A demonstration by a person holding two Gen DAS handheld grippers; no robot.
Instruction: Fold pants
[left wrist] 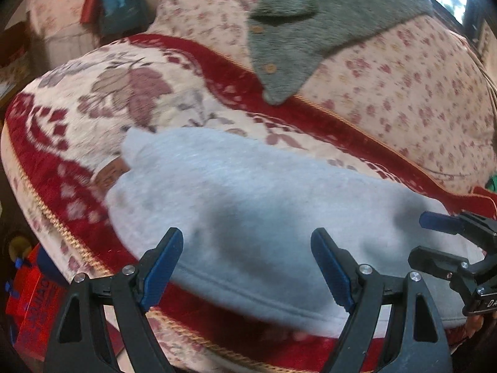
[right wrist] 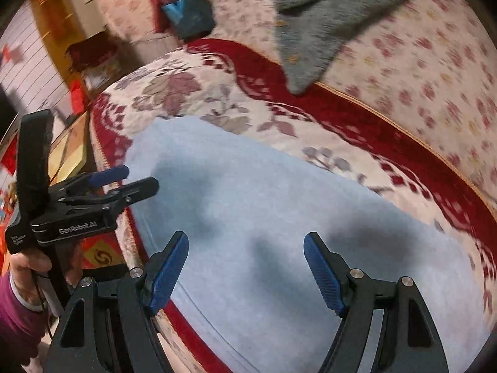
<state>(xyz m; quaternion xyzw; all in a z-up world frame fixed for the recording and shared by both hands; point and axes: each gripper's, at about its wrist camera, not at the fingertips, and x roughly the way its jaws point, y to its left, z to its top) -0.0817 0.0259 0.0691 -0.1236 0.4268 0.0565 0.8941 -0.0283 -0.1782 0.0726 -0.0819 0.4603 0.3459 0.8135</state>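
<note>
The light grey pants (left wrist: pixel 248 205) lie flat in a folded pile on the sofa seat and also fill the right wrist view (right wrist: pixel 264 217). My left gripper (left wrist: pixel 247 267) is open and empty, just above the pants' near edge. My right gripper (right wrist: pixel 245 270) is open and empty over the pants. The right gripper also shows at the right edge of the left wrist view (left wrist: pixel 435 239), and the left gripper at the left of the right wrist view (right wrist: pixel 136 178); both are open.
The sofa seat has a red and cream floral cover (left wrist: pixel 124 99). A grey fleece garment with buttons (left wrist: pixel 310 28) hangs over the floral backrest (left wrist: pixel 403 93). Red boxes (left wrist: pixel 31 298) stand on the floor at the left. A blue bag (right wrist: pixel 186 15) lies beyond the sofa end.
</note>
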